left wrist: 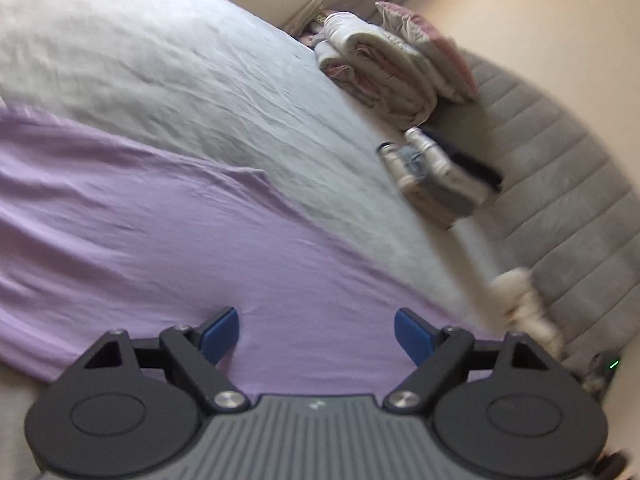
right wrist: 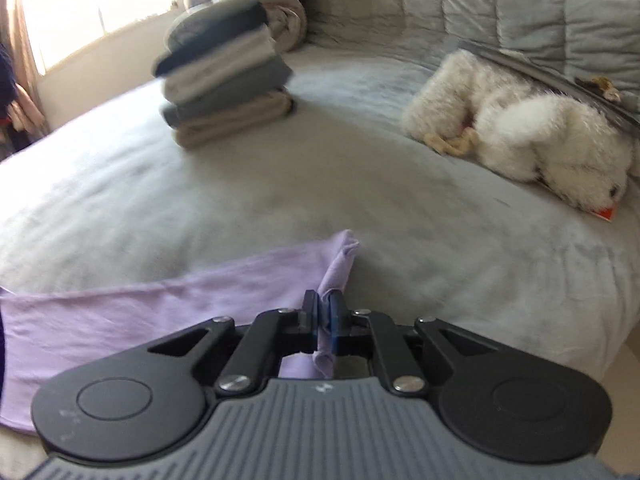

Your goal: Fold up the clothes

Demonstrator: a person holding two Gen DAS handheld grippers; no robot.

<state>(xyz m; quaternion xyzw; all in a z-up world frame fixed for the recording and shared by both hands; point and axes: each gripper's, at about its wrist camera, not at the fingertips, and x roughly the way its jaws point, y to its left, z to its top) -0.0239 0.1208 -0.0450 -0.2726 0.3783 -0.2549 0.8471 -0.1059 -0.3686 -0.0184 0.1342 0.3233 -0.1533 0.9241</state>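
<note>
While the right gripper point(right wrist: 325, 322) pinches the lilac garment point(left wrist: 160, 240), wrinkled; left gripper point(left wrist: 316, 336) gapes empty.

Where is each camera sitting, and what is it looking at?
Left wrist view: sits on the left gripper, looking along its open fingers over the purple garment spread on the bed; only the gripper shows.
Right wrist view: sits on the right gripper, shut on a bunched corner of the purple garment, facing the stack of folded clothes and the white stuffed toy; only the gripper shows.
Both views share the garment, bed, folded stack and toy.
</note>
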